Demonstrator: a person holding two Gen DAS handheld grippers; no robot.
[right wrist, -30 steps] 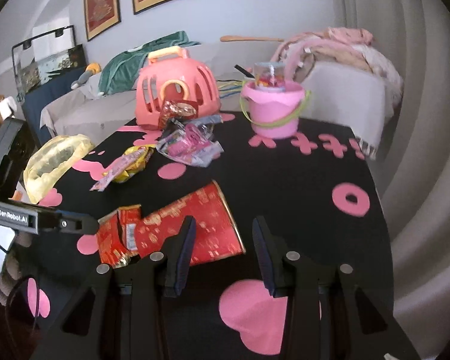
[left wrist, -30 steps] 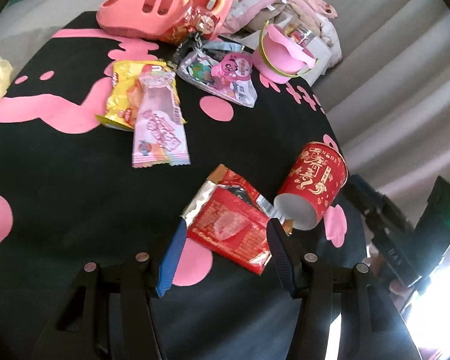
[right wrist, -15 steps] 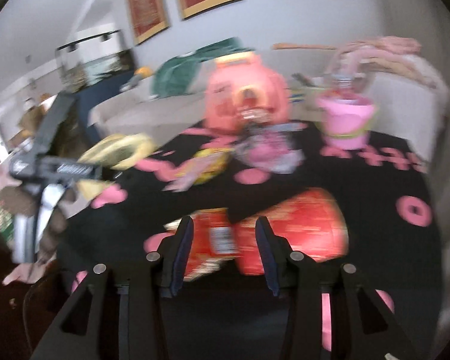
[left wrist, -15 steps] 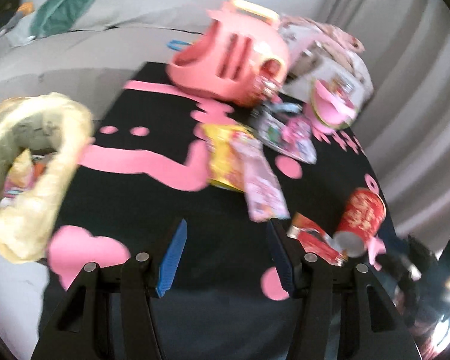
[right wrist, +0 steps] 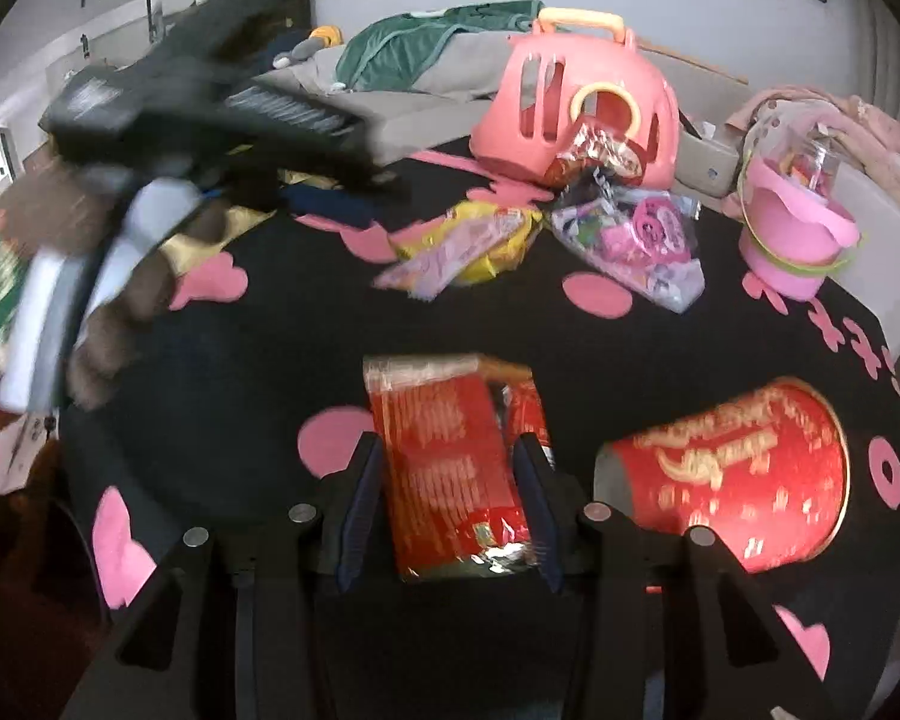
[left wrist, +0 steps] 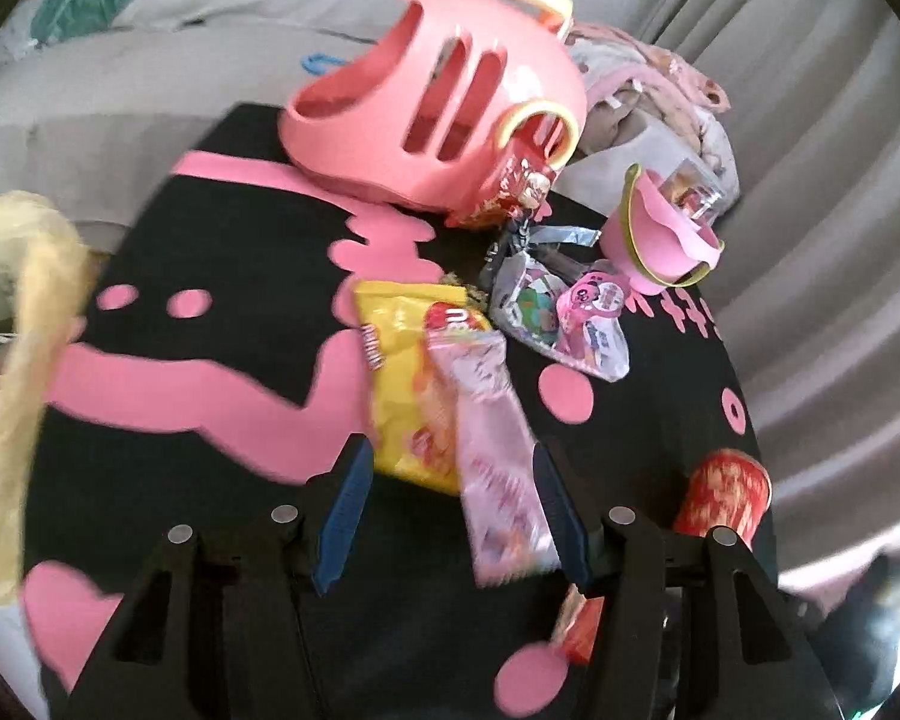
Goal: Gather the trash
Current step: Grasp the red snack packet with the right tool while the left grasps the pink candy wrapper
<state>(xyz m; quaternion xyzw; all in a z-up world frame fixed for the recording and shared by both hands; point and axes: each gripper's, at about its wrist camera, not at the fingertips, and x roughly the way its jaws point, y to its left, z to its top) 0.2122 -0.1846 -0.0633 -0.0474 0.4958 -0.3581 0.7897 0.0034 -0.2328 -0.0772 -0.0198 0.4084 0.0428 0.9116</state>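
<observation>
My left gripper (left wrist: 450,510) is open over a pink wrapper (left wrist: 498,468) that lies on a yellow snack bag (left wrist: 408,378); both show in the right wrist view (right wrist: 450,252). My right gripper (right wrist: 450,510) is open with its fingers on either side of a red wrapper (right wrist: 450,462). A red paper cup (right wrist: 744,474) lies on its side just right of it, also in the left wrist view (left wrist: 726,498). A clear toy packet (left wrist: 564,318) lies further back. A yellow trash bag (left wrist: 12,372) hangs at the table's left edge.
A pink toy carrier (left wrist: 444,96) with a red wrapper at its door and a pink bucket (left wrist: 660,240) stand at the back of the black table (left wrist: 210,252) with pink shapes. A grey sofa (right wrist: 426,96) lies behind. The left hand and gripper body (right wrist: 150,138) cross the right view.
My left gripper swung from the red wrapper toward the yellow bag, then back over the pink and yellow wrappers. My right gripper shifted left from the cup to straddle the red wrapper.
</observation>
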